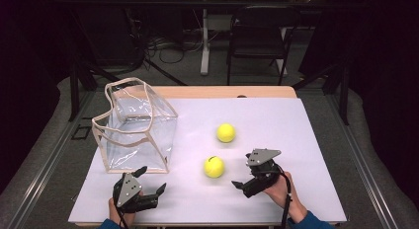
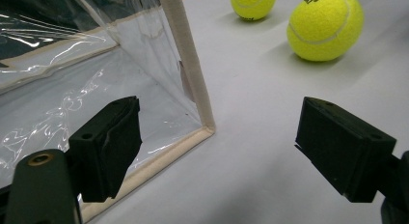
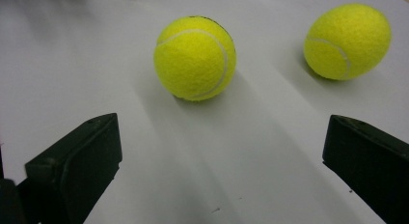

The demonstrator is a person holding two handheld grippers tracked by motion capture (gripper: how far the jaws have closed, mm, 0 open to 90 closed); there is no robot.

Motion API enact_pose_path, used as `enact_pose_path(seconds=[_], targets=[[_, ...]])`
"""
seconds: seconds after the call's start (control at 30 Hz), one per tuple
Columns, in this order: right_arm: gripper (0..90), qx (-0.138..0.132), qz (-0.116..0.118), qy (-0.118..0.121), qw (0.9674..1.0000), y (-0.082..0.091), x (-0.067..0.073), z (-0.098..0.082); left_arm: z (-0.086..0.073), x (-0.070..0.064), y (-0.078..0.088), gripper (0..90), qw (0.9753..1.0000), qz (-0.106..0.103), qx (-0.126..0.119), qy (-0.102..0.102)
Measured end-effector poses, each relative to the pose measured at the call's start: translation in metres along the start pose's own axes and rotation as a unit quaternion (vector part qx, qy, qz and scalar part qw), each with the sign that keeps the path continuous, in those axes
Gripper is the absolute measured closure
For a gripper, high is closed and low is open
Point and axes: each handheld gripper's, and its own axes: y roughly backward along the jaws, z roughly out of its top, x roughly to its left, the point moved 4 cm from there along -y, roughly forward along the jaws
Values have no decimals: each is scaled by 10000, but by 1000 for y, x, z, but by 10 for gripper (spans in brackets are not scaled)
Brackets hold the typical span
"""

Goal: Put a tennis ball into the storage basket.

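Your right gripper point(image 1: 240, 178) is spread wide, just right of the near ball point(image 1: 214, 167). Your left gripper point(image 1: 150, 181), also spread, sits near the clear bag point(image 1: 136, 125); the far ball point(image 1: 226, 133) lies apart.

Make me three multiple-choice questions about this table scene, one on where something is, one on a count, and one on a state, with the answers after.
1. Where does the clear bag stand on the table?
A. far right corner
B. left side, ahead of the left gripper
C. between the two balls

2. How many tennis balls lie on the table?
A. one
B. two
C. four

3. How stand the jaws of the right gripper?
A. open, holding nothing
B. shut on a ball
C. shut on the bag

Answers: 1 B, the high view shows it there. 2 B, a near tennis ball and a far tennis ball. 3 A, its jaws stand wide apart, short of the near ball.
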Motion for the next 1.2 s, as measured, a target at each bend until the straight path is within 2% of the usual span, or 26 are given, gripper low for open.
enact_pose_path(seconds=[0.5,0.7,0.87,0.97,1.2], targets=[[0,-70,216,179,9996,-11,6,22,0,0,0,160,10000,-4,-28,21],[0,-32,212,240,9995,-13,7,28,0,2,0,160,10000,56,-40,60],[0,33,256,207,9995,-17,7,33,0,2,0,160,10000,56,-26,51],[0,196,272,122,9994,-25,4,30,0,1,0,160,10000,44,-43,49],[0,314,316,10,9990,-38,3,29,1,1,1,160,10000,39,-59,54]])
